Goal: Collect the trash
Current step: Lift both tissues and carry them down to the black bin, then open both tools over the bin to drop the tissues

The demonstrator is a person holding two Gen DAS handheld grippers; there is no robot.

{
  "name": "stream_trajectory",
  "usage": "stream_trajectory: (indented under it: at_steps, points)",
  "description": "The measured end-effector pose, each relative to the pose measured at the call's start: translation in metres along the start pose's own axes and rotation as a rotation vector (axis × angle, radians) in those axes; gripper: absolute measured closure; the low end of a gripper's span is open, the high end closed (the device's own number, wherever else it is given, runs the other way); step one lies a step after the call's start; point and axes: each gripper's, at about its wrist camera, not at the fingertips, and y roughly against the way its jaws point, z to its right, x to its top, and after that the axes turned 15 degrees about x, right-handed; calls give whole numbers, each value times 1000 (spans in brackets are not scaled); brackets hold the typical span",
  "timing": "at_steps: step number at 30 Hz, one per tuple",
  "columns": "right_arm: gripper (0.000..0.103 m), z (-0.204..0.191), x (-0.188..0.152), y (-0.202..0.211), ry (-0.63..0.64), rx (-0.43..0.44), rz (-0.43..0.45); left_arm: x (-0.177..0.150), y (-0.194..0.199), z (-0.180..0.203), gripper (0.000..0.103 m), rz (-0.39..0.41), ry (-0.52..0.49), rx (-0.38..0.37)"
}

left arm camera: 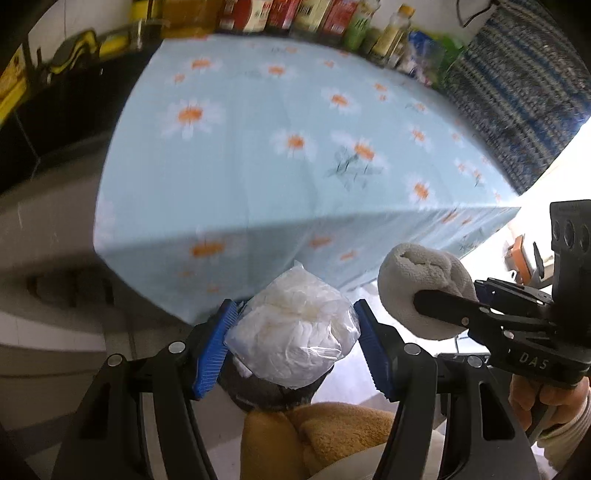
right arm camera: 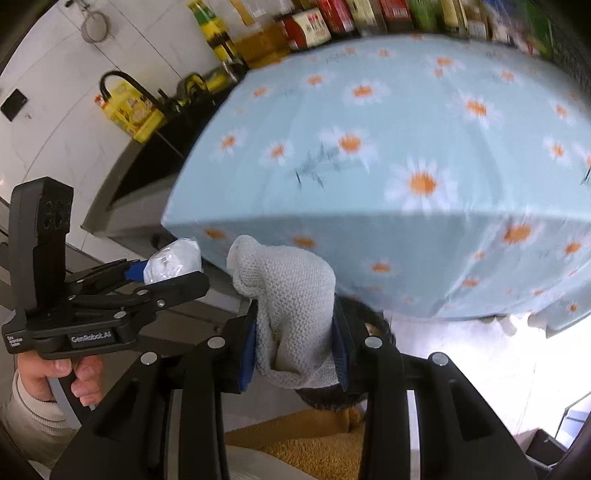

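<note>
- Presently, at far left in the right wrist view, a yellow plastic oil jug with a black handle (right arm camera: 129, 110) stands on a dark counter (right arm camera: 147, 166) beside the white tiled wall (right arm camera: 55, 92).
- Left hand-held gripper (left arm camera: 295, 347): black frame, blue ribbed pads (left arm camera: 214, 354). Its jaws stand at a middling width and press on a clear plastic bag stuffed with crumpled white material (left arm camera: 295, 332). The bag is held off any surface, just in front of the bench edge. A hand (right arm camera: 66, 376) in a cream sleeve grips the handle, as the right wrist view shows.
- Below that bag, a dark round rim (left arm camera: 266, 395) shows between the jaws; whether it is a bin cannot be told.
- Bench (left arm camera: 277, 147): covered with a pale blue cloth printed with white and orange daisies. Its near edge falls in a straight fold just behind both held items. The image is blurred.
- Along the far edge of the bench, a row of bottles and packets in red, yellow and green (left arm camera: 314, 18) stands against the wall; labels are unreadable.
- Right hand-held gripper (right arm camera: 299, 354): jaws drawn narrow and clamped on a pale grey knitted cloth bundle (right arm camera: 291, 295). The bundle is squeezed between the pads and bulges above them, clear of the bench, to the right of the plastic bag.
- At lower centre, an ochre fleecy fabric (right arm camera: 314, 443) lies beneath both grippers.
- At far right in the left wrist view, a blue and grey woven textile (left arm camera: 524, 92) hangs beyond the bench corner.
</note>
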Motion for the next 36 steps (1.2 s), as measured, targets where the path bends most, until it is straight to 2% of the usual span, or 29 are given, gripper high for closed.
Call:
stream_trajectory:
  at_steps: [10,17,26,28,29,30,31,32,33,36]
  points:
    - [67,46,-28,-52,-93,-4,-119,-51,-74,-7,40,-211,74,35]
    - [67,66,-36,-91,-122,-14,-172,-77,-116,-16,40,-294,132,44]
    - [65,79,-38,-122,-141,-20,-196,-92,-153,-29,40,-361,179,26]
    - [62,78,-35,-122,-143,-4,-187,-91,-154,-29,40,-357,174,24]
    - [56,76,-33,-121,-144,11,-176,-90,-153,-29,40,-354,176,18]
    - [50,75,-31,-119,-143,14,-167,-88,-152,-28,38,-354,179,7]
    - [48,74,-30,-117,-143,13,-162,-87,-152,-29,34,-360,184,-4]
    - [47,74,-28,-115,-146,16,-152,-86,-152,-30,26,-361,192,-4]
    - [47,74,-27,-113,-148,19,-148,-84,-150,-31,23,-353,197,-1]
    - [47,72,-23,-106,-146,22,-136,-81,-148,-34,23,-349,192,-6]
